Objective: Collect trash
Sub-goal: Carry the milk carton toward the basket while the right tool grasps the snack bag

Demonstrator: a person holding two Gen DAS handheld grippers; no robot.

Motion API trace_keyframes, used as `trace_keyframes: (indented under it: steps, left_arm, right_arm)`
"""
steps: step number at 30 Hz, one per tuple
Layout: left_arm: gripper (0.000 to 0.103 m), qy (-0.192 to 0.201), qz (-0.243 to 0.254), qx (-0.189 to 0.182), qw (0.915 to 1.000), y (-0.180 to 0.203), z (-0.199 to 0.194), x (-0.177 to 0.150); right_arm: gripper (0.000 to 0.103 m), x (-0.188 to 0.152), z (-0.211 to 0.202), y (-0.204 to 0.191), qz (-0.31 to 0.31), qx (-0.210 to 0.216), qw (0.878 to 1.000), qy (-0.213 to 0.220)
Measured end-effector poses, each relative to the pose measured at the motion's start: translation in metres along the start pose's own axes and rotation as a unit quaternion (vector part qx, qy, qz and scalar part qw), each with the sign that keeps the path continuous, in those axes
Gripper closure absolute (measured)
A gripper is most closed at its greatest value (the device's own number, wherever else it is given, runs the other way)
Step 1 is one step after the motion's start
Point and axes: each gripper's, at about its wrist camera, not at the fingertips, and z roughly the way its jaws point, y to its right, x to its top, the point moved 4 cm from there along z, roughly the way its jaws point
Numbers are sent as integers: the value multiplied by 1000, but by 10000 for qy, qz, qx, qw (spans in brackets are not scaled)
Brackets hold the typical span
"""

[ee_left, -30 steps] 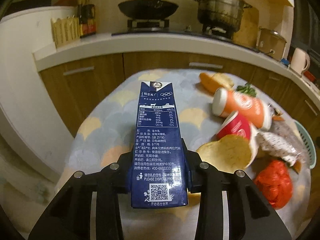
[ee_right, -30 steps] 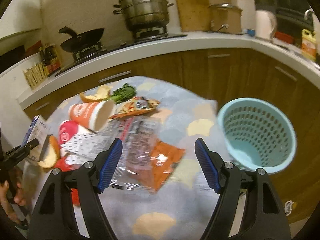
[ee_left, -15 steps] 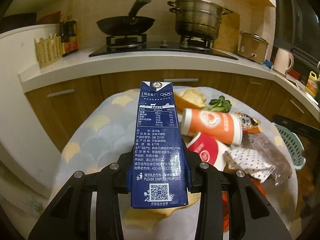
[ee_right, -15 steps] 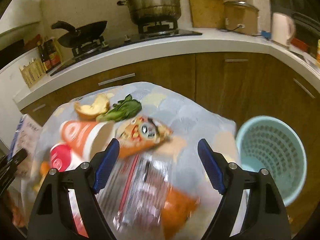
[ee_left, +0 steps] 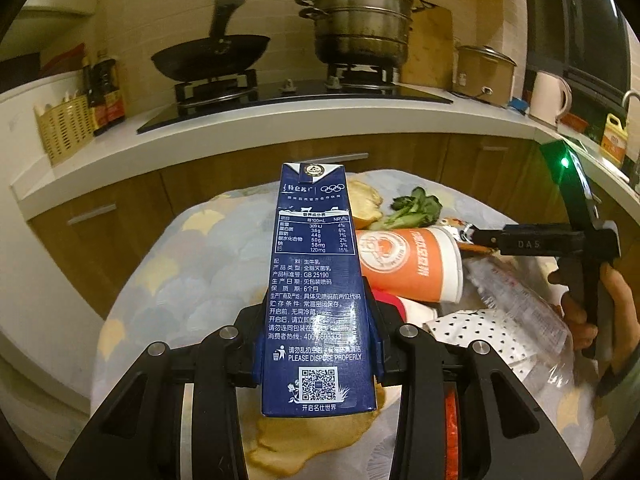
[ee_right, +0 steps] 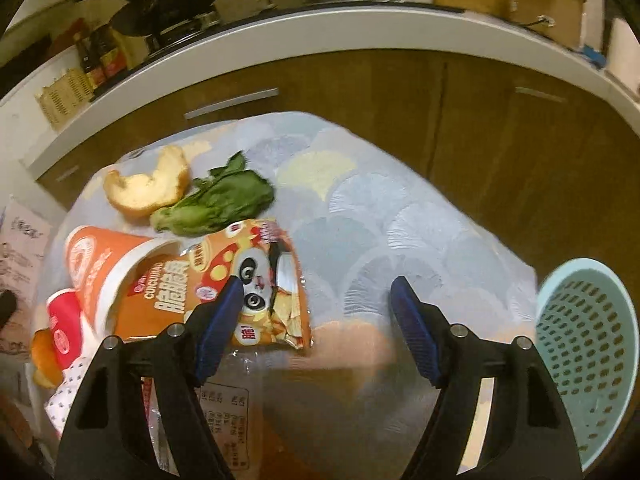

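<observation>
My left gripper (ee_left: 318, 344) is shut on a dark blue milk carton (ee_left: 314, 280) and holds it upright above the table. My right gripper (ee_right: 316, 300) is open and empty, low over an orange snack bag (ee_right: 256, 280); its left finger lies over the bag. The right gripper also shows at the right of the left wrist view (ee_left: 480, 237). An orange paper cup (ee_right: 108, 260) lies on its side, also in the left wrist view (ee_left: 408, 262). A pale blue perforated basket (ee_right: 588, 356) stands at the table's right edge.
Bread piece (ee_right: 148, 188), green leaf (ee_right: 220, 204), red cup (ee_right: 64, 320), dotted wrapper (ee_left: 480, 328) and clear plastic bag (ee_left: 520, 304) lie on the scallop-patterned tablecloth (ee_right: 380, 220). Behind is a kitchen counter (ee_left: 280, 132) with a pan (ee_left: 212, 56) and pot (ee_left: 360, 28).
My right gripper moved forward and down over the snack bag, away from the basket. My left gripper kept hold of the carton and swung right toward the trash pile.
</observation>
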Motion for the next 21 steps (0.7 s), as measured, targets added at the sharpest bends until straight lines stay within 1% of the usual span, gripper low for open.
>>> trace_keyframes:
  steps: [2, 3, 5, 6, 7, 8, 10, 13, 17, 21]
  left_arm:
    - [67, -26, 40, -18, 10000, 4, 2, -1]
    - [67, -39, 43, -22, 10000, 6, 2, -1]
    - [67, -58, 42, -38, 10000, 8, 4, -1]
    - [67, -64, 42, -39, 10000, 8, 4, -1]
    - [67, -73, 45, -42, 10000, 8, 5, -1]
    - [67, -86, 48, -42, 9999, 9, 5, -1]
    - [67, -90, 64, -34, 9999, 10, 5, 0]
    - [67, -61, 125, -46, 9999, 14, 0, 4]
    - [67, 44, 241, -121, 9996, 26, -9, 10]
    - [68, 143, 278, -438, 9986, 44, -18, 17]
  right_arm:
    - [32, 0, 7, -4, -103, -44, 9999, -112]
    - [33, -3, 11, -8, -220, -148, 9995, -149]
    - [45, -5, 13, -17, -526, -398, 9978, -95]
    - [59, -7, 12, -25, -718, -384, 9967, -52]
    - [75, -7, 11, -28, -771, -330, 9965, -42]
    - [80, -8, 11, -32, -824, -281, 9962, -52]
    - [89, -7, 8, -38, -942, -373, 9949, -4]
    - [96, -4, -7, -37, -869, -305, 9955, 213]
    - [96, 0, -39, -28, -720, -256, 9952, 610]
    - [96, -2, -82, -14, -534, -179, 9932, 1015]
